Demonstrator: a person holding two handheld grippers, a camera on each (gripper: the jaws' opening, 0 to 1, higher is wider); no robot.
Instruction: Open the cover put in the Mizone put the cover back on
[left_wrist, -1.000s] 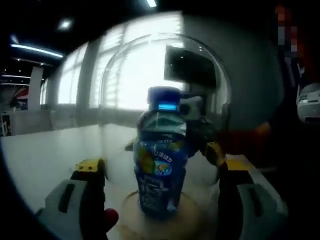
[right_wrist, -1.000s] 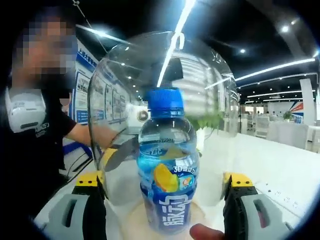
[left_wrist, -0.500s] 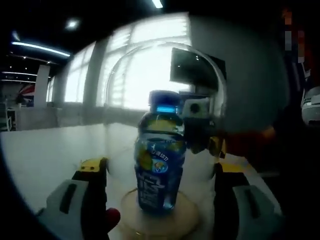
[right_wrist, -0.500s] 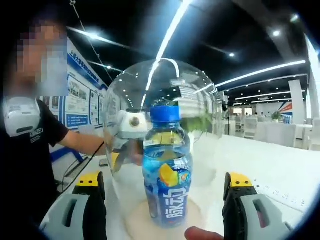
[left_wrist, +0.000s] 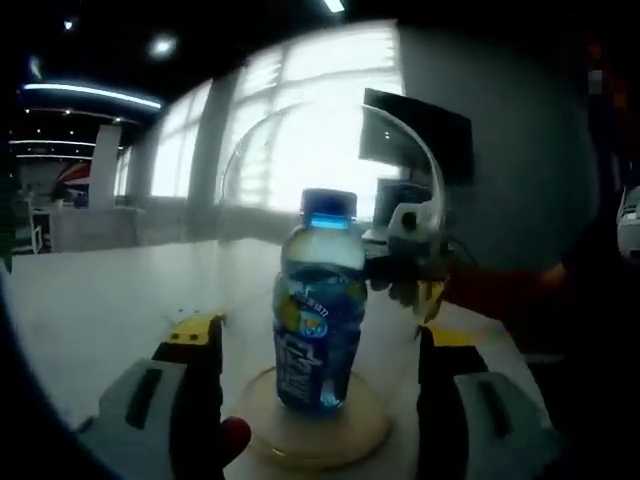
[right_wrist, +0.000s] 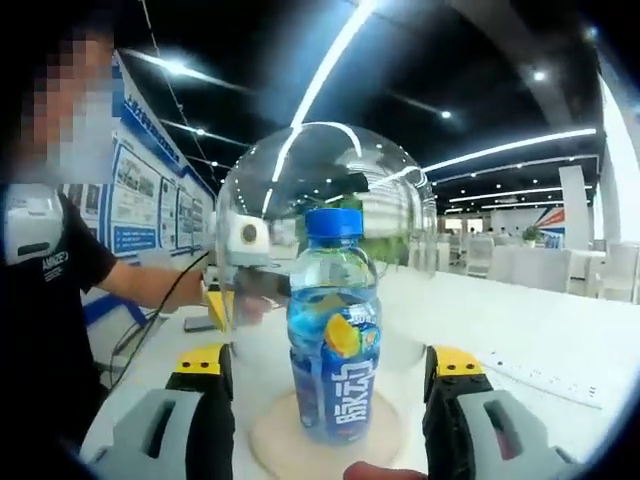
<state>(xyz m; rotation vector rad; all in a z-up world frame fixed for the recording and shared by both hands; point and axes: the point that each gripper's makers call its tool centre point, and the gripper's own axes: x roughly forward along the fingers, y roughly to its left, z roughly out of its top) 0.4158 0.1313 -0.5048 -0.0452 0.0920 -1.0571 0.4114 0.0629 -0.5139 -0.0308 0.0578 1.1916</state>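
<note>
Mizone bottle (right_wrist: 333, 345) label reads "脉动" in white characters running down the blue band; wall posters (right_wrist: 137, 200) too small to read.

bottle (right_wrist: 333, 340): clear, with blue drink inside
cap (right_wrist: 334, 222): bright blue
label (right_wrist: 340, 385): blue, with white letters and a picture of orange and yellow fruit
cover (right_wrist: 300, 190): clear glass dome, shiny with white light streaks
base (right_wrist: 270, 440): pale tan, round
table (right_wrist: 520, 330): white
right gripper (right_wrist: 325, 420): grey jaws, black on the inner sides, yellow tips
left gripper (left_wrist: 315, 400): grey jaws, black inner sides, yellow tips
other gripper seen through the cover (right_wrist: 240, 290): white box, yellow and black
sleeve (right_wrist: 50, 270): black, with small white letters
</note>
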